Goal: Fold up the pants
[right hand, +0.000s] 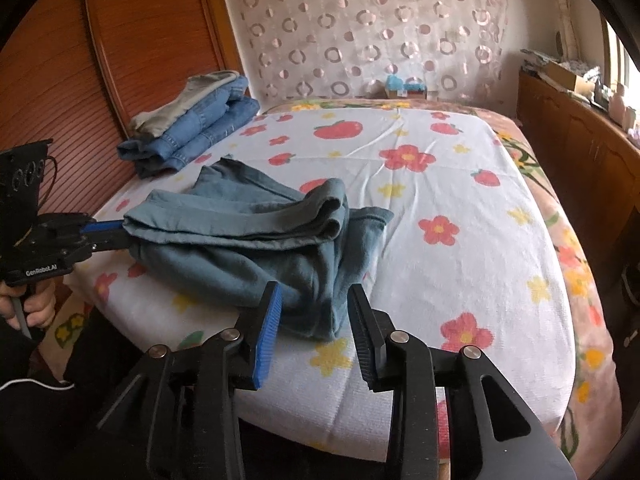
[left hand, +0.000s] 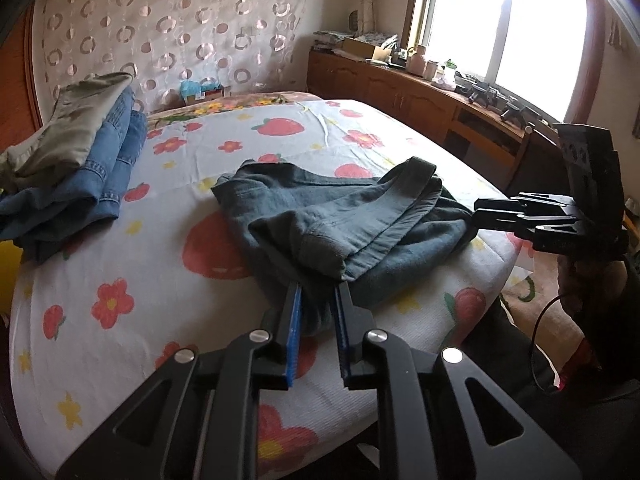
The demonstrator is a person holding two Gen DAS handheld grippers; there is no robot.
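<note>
Grey-green pants [left hand: 340,208] lie folded in a loose bundle near the front edge of the bed [left hand: 132,248]. My left gripper [left hand: 318,292] is shut on a bunched fold at the bundle's near end, with cloth filling the narrow gap between its blue pads. In the right wrist view the same gripper [right hand: 116,232] reaches into the left side of the pants [right hand: 240,240]. My right gripper [right hand: 316,304] is open. A hanging corner of the pants sits between its fingers, and the pads do not press on it. From the left wrist view, the right gripper [left hand: 478,210] is at the bundle's right edge.
A stack of folded blue jeans with a khaki pair on top [left hand: 80,160] [right hand: 192,128] sits at the far left of the flowered sheet [right hand: 460,200]. A wooden cabinet [left hand: 420,96] runs under the window on the right. A hand [right hand: 36,308] holds the left gripper's handle.
</note>
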